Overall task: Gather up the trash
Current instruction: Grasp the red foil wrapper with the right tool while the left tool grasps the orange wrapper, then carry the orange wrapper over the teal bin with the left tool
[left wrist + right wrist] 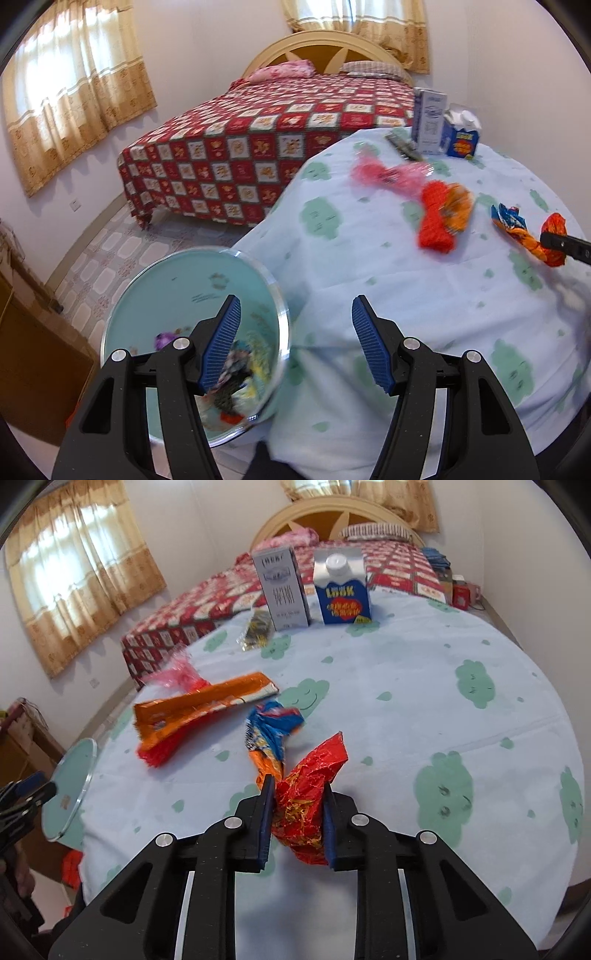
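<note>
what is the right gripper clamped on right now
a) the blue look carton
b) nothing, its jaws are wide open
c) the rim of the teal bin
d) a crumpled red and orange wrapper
d: in the right wrist view the right gripper has both pads pressed against the crumpled red and orange wrapper, while the blue carton stands untouched at the far side of the table.

Bright wrappers on a pale blue, green-cloud-printed tablecloth [406, 709]

Crumpled red-and-gold foil wrapper [301, 805] with blue-orange end; flat orange wrapper [199, 705]; pink cellophane [388, 175]; grey carton [282, 587]; blue carton [345, 598]; red-and-white checked bedspread [258, 147]; teal bin [184, 288].
</note>
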Tool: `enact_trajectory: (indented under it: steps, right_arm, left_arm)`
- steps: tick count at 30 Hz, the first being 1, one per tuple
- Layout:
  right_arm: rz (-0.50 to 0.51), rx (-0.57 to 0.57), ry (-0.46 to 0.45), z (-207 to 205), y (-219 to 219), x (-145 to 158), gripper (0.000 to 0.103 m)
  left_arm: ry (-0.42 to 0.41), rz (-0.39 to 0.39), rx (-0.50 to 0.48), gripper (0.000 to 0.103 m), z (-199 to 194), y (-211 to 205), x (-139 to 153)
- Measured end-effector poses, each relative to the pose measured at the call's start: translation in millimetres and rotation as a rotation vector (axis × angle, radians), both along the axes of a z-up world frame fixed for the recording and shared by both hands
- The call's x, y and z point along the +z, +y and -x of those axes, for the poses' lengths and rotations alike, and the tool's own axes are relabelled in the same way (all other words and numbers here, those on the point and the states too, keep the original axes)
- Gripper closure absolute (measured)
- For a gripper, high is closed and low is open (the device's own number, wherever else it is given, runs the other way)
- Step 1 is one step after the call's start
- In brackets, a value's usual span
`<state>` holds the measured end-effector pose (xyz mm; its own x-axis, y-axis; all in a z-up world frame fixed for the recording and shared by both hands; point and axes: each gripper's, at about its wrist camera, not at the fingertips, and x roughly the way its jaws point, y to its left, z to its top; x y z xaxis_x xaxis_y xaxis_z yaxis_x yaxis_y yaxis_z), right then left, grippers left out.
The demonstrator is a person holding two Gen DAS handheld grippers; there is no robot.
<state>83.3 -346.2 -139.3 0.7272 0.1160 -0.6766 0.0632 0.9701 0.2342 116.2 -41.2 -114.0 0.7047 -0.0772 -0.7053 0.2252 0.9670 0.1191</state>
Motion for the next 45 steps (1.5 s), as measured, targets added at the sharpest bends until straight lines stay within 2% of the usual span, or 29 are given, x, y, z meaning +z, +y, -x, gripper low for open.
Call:
enact_trajectory:
  steps: [5, 10, 12, 15, 17, 18, 19, 21, 26, 36, 45]
  right_arm:
    - [0.063, -0.072, -0.070, 22, -18, 14, 0.080]
    - [0.058, -0.100, -0.091, 27, -33, 12, 0.080]
    - [0.053, -0.102, -0.096, 26, -37, 11, 0.080]
    - [0.045, -0.103, -0.098, 24, -42, 9, 0.079]
    - [0.037, -0.102, -0.099, 23, -45, 8, 0.079]
    - [0.032, -0.101, -0.100, 23, -46, 8, 0.079]
    - [0.027, -0.099, -0.101, 22, -47, 7, 0.079]
    - [0.024, -0.095, -0.104, 22, -47, 7, 0.079]
    - [0.017, -0.091, -0.114, 23, -44, 6, 0.079]
    - [0.027, -0.077, -0.162, 30, -26, 17, 0.079]
    - [0.051, -0.021, -0.182, 27, 10, 28, 0.079]
  left_arm:
    - [-0.010, 0.017, -0.077, 0.041, -12, -52, 7]
    - [-0.001, 0.017, -0.135, 0.041, -37, -102, 3]
    - [0.009, 0.013, -0.157, 0.045, -48, -119, 0]
    - [0.037, -0.004, -0.174, 0.055, -64, -138, -9]
    - [0.062, -0.012, -0.180, 0.078, -72, -145, -15]
    - [0.075, -0.011, -0.185, 0.082, -77, -148, -17]
    - [0.080, -0.016, -0.190, 0.091, -79, -150, -19]
    - [0.075, -0.023, -0.200, 0.098, -79, -152, -19]
    - [0.043, -0.026, -0.221, 0.100, -67, -152, -10]
    - [-0.031, 0.022, -0.270, 0.100, -20, -127, 26]
    - [-0.065, 0.006, -0.206, 0.100, 8, -76, 27]
